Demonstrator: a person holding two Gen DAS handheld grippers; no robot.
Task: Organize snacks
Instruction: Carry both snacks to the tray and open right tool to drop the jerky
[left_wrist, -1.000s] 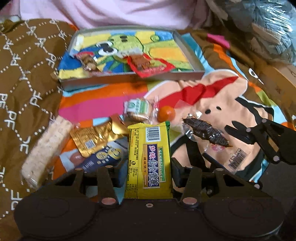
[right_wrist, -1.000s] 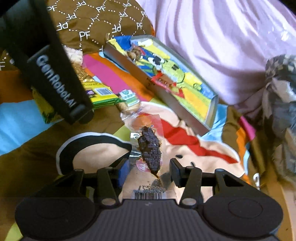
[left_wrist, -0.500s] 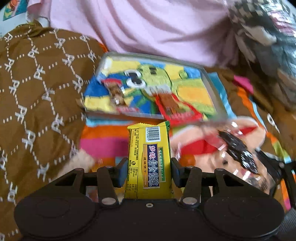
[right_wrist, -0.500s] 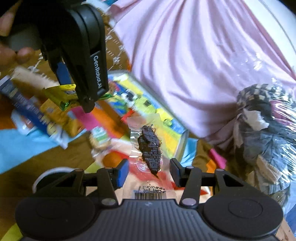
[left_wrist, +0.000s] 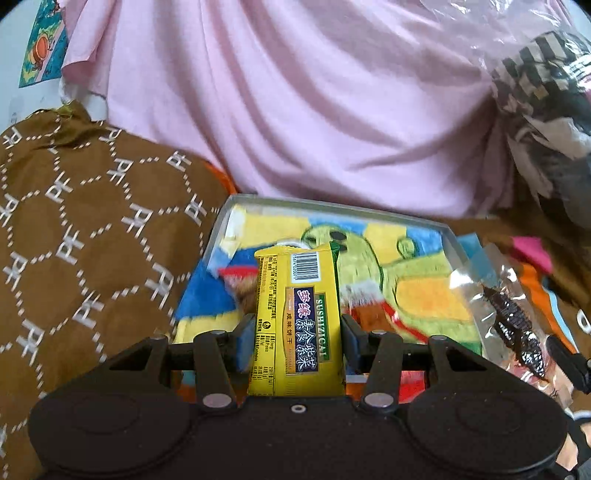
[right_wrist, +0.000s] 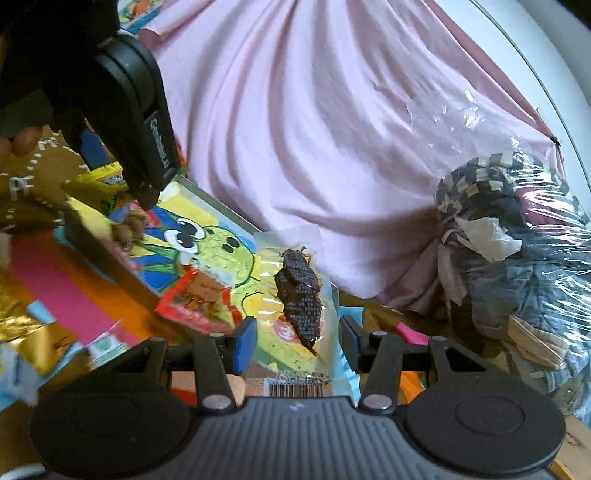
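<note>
1. Yellow foil fills the middle of the left wrist view: the left gripper (left_wrist: 297, 328) is clamped on a yellow snack packet (left_wrist: 297, 321), whose long axis runs straight out along the fingers, barcode end farthest away.
2. Directly ahead of that packet lies a shallow grey tray (left_wrist: 452, 236) lined with a bright frog cartoon. The packet's far end overlaps the tray's near half, so the tray sits forward and below.
3. In the right wrist view, the right gripper (right_wrist: 297, 338) holds a clear packet with a dark dried snack (right_wrist: 299, 291) between its pads. Whether the pads actually press the film is hard to tell; there appear to be slight gaps either side. Its long axis also points forward.
4. The same tray (right_wrist: 221, 206) lies ahead and to the left of the right gripper, holding a red packet (right_wrist: 195, 306) already.
5. Judging by position, the left gripper is nearer the tray's left half and likely releases first.
</note>
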